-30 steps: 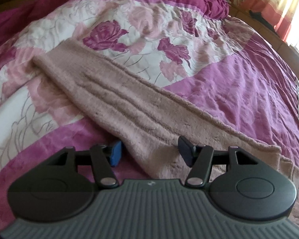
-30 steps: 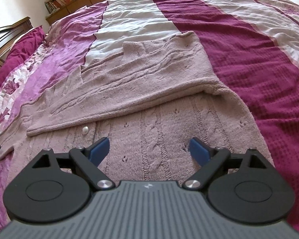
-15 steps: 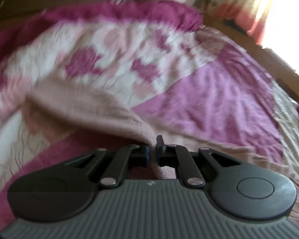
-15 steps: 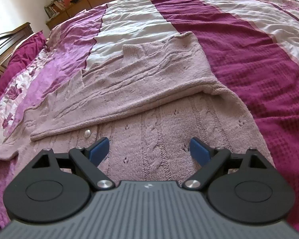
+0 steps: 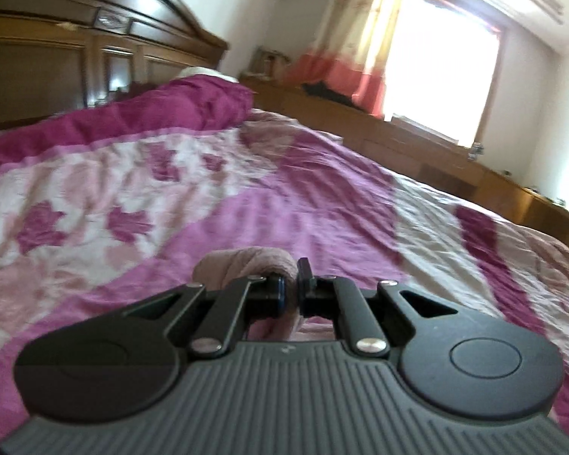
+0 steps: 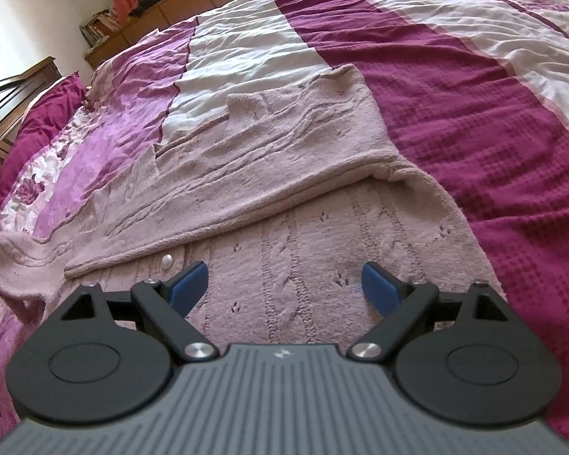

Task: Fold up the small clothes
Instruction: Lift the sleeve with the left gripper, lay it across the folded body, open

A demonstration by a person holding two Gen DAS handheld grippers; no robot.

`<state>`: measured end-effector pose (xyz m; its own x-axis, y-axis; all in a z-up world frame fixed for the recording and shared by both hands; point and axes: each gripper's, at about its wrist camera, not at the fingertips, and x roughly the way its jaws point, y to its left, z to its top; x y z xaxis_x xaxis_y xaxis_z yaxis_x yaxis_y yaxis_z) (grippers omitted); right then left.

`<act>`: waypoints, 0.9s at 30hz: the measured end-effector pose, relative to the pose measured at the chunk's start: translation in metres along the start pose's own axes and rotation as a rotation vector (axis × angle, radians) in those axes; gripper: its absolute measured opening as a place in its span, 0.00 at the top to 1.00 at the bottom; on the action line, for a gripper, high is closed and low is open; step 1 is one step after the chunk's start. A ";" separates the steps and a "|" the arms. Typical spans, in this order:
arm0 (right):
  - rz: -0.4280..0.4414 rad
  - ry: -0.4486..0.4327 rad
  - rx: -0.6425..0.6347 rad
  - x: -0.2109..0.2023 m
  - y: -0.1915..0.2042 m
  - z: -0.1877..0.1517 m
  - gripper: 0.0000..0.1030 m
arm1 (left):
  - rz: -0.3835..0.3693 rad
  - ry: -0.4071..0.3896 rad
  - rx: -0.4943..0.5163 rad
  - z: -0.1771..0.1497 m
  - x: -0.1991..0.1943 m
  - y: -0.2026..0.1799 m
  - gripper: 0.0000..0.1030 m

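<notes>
Left wrist view: the left gripper [image 5: 291, 288] is raised above the bedspread [image 5: 322, 204] and points nearly level toward the wooden headboard [image 5: 76, 49] and the bright window [image 5: 440, 64]. Its jaws are clenched tight on a fold of the pinkish knitted cardigan [image 5: 242, 265] — the pinched cloth bulges up in a soft roll just in front of the fingers, and a bit of it shows below them too. The picture is somewhat blurred. From the right wrist view, the right gripper [image 6: 284, 284] tilts downward over the cardigan [image 6: 284, 174], jaws spread wide with nothing between them; the blue pads [image 6: 189, 284] hang just above the cable-knit front, though whether they touch it I cannot tell. The cardigan lies spread across the bedspread [image 6: 493, 94], one side already folded over the body, a small white button [image 6: 167, 261] showing just beside the folded edge. Its far left part trails off toward the left edge of the picture.
</notes>
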<state>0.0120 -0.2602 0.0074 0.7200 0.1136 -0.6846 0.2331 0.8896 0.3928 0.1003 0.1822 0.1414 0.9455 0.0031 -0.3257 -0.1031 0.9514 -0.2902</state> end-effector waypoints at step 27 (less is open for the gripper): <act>0.012 -0.011 0.029 -0.006 -0.010 -0.002 0.10 | -0.213 0.378 0.244 -0.121 0.033 -0.115 0.90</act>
<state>0.0036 -0.2689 0.0063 0.7300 0.1188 -0.6730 0.2437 0.8748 0.4188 0.1060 0.0361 0.0550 0.7548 -0.2680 -0.5987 0.1982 0.9633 -0.1813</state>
